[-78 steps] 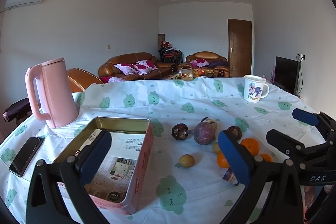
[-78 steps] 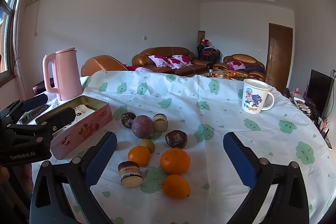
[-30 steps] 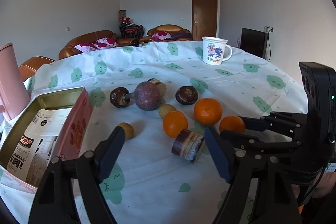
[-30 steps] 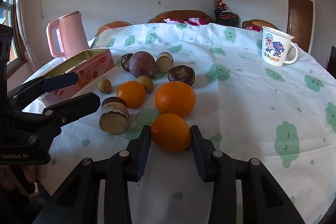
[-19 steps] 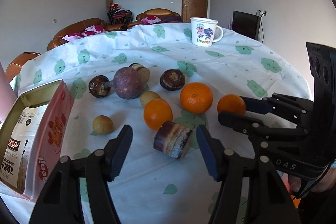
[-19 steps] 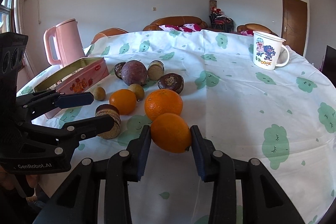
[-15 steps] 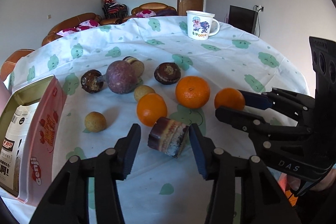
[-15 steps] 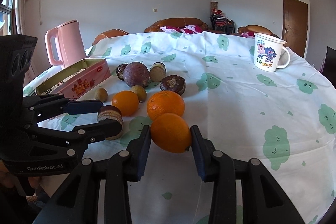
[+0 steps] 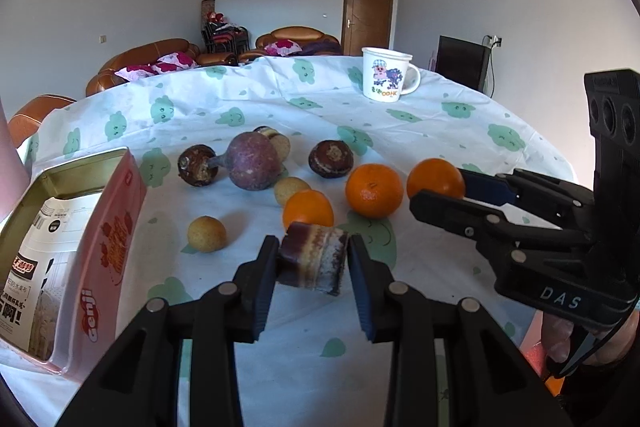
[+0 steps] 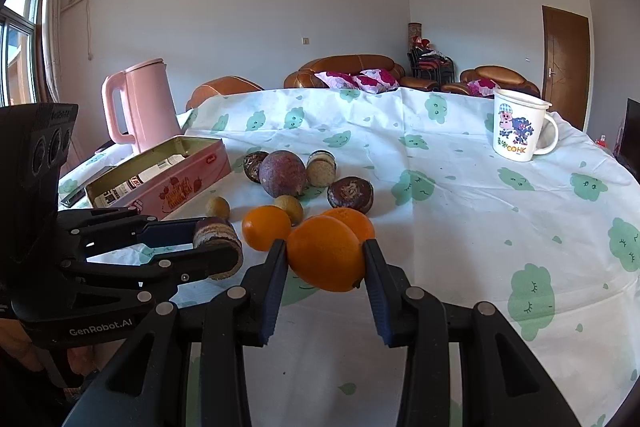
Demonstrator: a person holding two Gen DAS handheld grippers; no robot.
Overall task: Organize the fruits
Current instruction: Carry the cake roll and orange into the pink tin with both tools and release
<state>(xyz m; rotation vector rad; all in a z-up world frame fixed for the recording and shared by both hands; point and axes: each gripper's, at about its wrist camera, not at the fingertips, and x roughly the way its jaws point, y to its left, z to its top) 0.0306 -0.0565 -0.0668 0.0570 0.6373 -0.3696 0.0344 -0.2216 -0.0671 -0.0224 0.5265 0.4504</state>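
My left gripper (image 9: 312, 259) has just been closing, and its blue pads now press both ends of a striped brown-and-cream cake roll slice (image 9: 313, 259), which lies on its side between them on the tablecloth (image 9: 460, 131). My right gripper (image 10: 325, 259) is clamped on an orange (image 10: 325, 253), one pad on each flank; whether the fruit sits on the cloth or hangs just above it I cannot tell.

The other fruit lies in a loose cluster beyond my fingers. Just behind the held orange is a second orange (image 10: 352, 221), and to its left a third (image 10: 266, 227). Near that one are two small tan round fruits (image 10: 289, 207) (image 10: 218, 206). Farther back stands a big purple passion fruit (image 10: 283, 173), with a dark brown round piece (image 10: 254, 166) touching its left side and another cake roll slice (image 10: 321, 169) just to its right. A dark brown round piece (image 10: 351, 195) sits apart on the right of the cluster.

Left of the cluster is an open pink tin (image 10: 188, 167) with a printed packet inside it. Behind the tin stands a pink kettle (image 10: 140, 105). Well away on the far right is a white cartoon mug (image 10: 520, 125), upright, handle to the right.
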